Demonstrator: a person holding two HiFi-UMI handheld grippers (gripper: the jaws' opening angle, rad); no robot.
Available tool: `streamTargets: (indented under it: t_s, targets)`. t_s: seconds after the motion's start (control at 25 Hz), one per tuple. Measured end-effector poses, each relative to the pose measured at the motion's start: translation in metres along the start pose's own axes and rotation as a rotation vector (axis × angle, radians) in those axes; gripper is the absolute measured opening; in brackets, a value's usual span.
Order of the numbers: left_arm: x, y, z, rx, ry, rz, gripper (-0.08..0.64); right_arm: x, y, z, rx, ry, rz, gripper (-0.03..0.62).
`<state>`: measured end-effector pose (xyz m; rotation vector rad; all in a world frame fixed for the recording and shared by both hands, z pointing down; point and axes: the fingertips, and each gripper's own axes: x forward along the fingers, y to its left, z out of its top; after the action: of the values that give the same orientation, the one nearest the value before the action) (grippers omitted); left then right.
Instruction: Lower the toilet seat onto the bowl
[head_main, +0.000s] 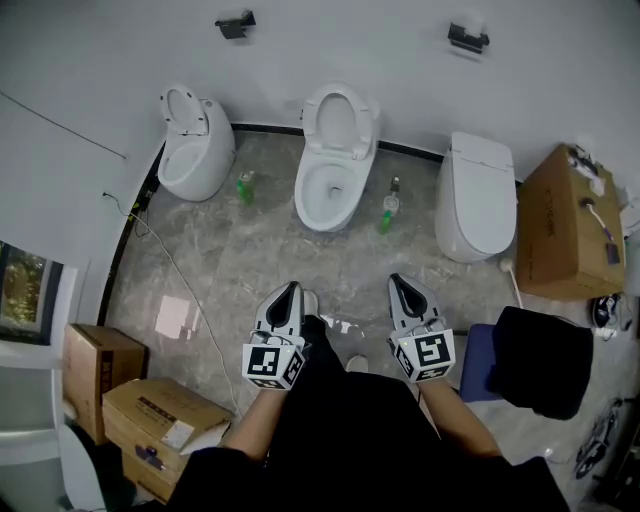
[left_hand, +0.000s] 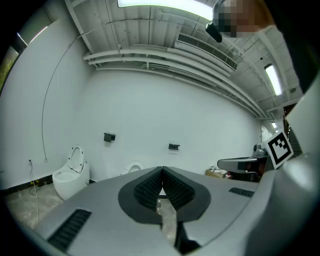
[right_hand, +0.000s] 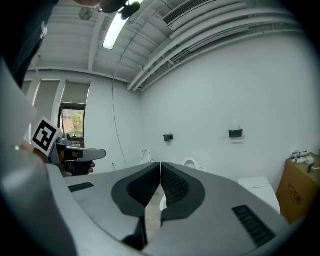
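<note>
Three toilets stand in a row against the white wall (head_main: 100, 60), on a floor of grey marbled tile (head_main: 250, 270) edged with a black skirting strip (head_main: 410, 150). I am facing the middle oval white toilet (head_main: 330, 190). Its white toilet seat (head_main: 338, 120) is up, leaning back toward the wall, and the bowl below lies open. The egg-shaped white toilet on the left (head_main: 195, 155) also has its seat raised, while the boxy white toilet on the right (head_main: 478, 200) has its lid down.

A green plastic bottle (head_main: 245, 186) stands on the tile between the left and middle toilets, and a second green bottle (head_main: 388, 215) between the middle and right ones. Two black wall fittings (head_main: 235, 24) hang above the row. A brown cardboard box (head_main: 565, 225) sits just beside the right toilet, and two more cardboard boxes (head_main: 150, 410) lie at my left. A thin white cable (head_main: 185, 290) trails across the floor. A black cloth bundle (head_main: 540, 360) rests on a blue seat (head_main: 478, 365) at my right.

My left gripper (head_main: 291, 290) and right gripper (head_main: 400, 282) are held side by side in front of me, well short of the toilets. Each has its jaws pressed together with nothing between them. Overhead I see a grey ribbed ceiling (left_hand: 150, 25) with white pipes (left_hand: 165, 57) and strip lights (right_hand: 115, 30).
</note>
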<state>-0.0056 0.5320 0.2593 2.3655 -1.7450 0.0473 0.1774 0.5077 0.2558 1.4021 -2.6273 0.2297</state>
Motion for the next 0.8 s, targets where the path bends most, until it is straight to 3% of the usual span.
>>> streamTargets:
  t_s: [0.36,0.6,0.8]
  targets:
    - [0.073,0.042,0.003,-0.017,-0.003,-0.062,0.014,0.064,-0.011,0.001,-0.013,0.041,-0.004,0.031]
    - [0.135,0.095,0.009,-0.018,0.021,-0.099,0.014,0.143,-0.011,0.001,0.023,0.097,-0.007,0.031]
    - [0.174,0.142,0.018,-0.057,0.045,-0.145,0.014,0.214,0.000,0.022,-0.016,0.120,0.018,0.031]
